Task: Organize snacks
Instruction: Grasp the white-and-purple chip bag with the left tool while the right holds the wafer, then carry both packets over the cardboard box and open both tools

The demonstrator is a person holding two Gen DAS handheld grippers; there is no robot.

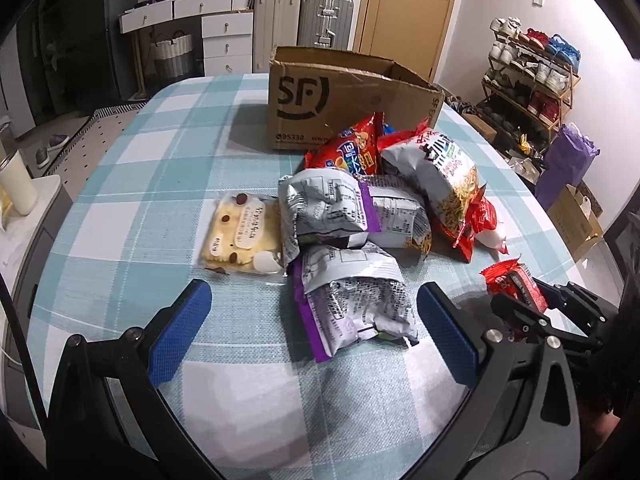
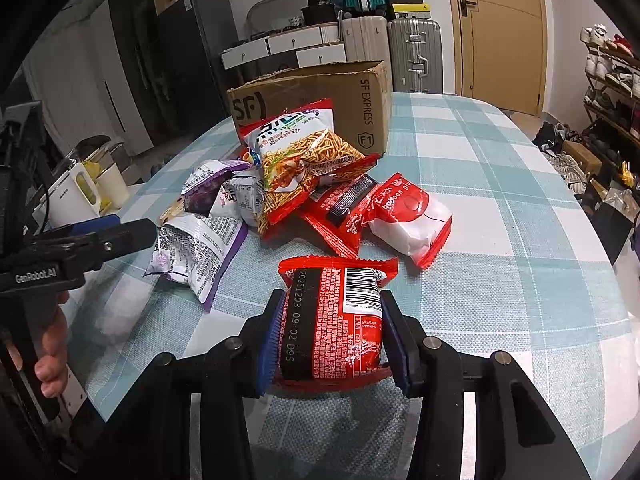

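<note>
A pile of snack bags lies on the checked table in front of an open SF cardboard box (image 1: 344,92) (image 2: 320,96). My left gripper (image 1: 316,320) is open, its jaws either side of a silver-purple bag (image 1: 352,304) without touching it. Behind that bag lie another silver-purple bag (image 1: 352,208), a cream biscuit pack (image 1: 240,236), a noodle-snack bag (image 1: 448,172) and red bags. My right gripper (image 2: 334,336) is shut on a red snack pack (image 2: 336,320) and holds it just above the table; it also shows in the left wrist view (image 1: 516,284).
The box stands at the table's far side. A red-white pack (image 2: 408,220) and a red pack (image 2: 340,208) lie right of the pile. A kettle and cup (image 2: 80,196) stand on a side unit at left. Suitcases, drawers and a shoe rack (image 1: 528,80) stand beyond the table.
</note>
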